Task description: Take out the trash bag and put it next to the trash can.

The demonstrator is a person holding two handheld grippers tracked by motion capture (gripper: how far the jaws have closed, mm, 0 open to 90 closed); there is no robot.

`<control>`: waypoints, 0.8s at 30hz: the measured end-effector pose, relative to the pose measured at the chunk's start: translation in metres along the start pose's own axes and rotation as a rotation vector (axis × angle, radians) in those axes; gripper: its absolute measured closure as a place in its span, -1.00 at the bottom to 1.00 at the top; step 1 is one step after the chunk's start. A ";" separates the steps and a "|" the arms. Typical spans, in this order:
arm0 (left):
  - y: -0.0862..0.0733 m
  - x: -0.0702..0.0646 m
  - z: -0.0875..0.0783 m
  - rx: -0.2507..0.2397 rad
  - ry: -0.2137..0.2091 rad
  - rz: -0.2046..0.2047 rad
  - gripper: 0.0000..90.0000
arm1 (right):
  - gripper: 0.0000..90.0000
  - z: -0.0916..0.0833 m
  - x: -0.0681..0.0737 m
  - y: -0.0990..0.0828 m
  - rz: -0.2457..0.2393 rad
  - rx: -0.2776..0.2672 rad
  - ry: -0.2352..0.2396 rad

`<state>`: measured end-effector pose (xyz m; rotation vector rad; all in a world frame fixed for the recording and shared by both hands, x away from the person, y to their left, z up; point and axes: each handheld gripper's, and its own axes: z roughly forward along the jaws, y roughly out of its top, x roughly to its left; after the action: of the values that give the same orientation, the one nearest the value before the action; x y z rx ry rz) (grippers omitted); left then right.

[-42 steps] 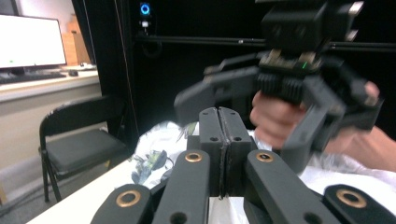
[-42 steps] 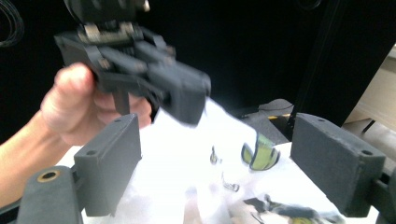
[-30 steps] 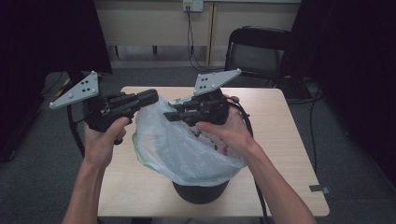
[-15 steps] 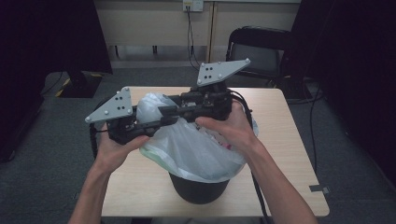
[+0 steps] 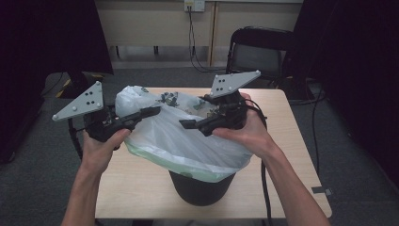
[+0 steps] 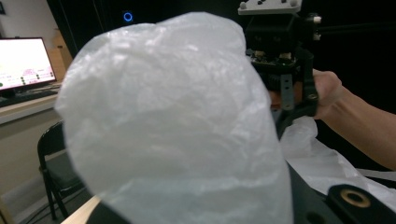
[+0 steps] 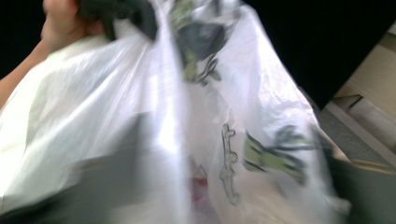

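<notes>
High view: white plastic bag (image 5: 188, 136) sits in a black bin (image 5: 200, 186) at the near edge of the surface (image 5: 287, 141), its top pulled up above the bin's rim. Left gripper (image 5: 150, 112) is at the bag's left side, fingers pinched narrow on a fold of film; they've just been closing. Right gripper (image 5: 188, 124) is over the bag's top right w/ fingers apart, just been opening, nothing visibly pinched. Left gripper view: bag film (image 6: 173, 126) billows right in front of the cam, right gripper (image 6: 287, 70) just beyond the bag. Right gripper view: blurred; printed bag (image 7: 196, 140) close up, left hand (image 7: 65, 21) above the bag. Risks: w/ one-sided hold, a hard pull could tear the thin film or drag the bin off the near edge; a slipped fold would let the bag slump back in.
</notes>
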<state>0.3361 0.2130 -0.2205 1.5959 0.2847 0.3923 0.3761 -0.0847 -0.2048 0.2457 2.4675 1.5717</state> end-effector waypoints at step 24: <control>-0.004 -0.012 0.046 0.076 -0.054 0.009 0.87 | 0.05 -0.002 0.012 0.048 0.041 -0.139 0.089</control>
<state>0.3444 0.1665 -0.2268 1.6805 0.2533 0.3483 0.3651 -0.0635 -0.1615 0.2091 2.4187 1.7990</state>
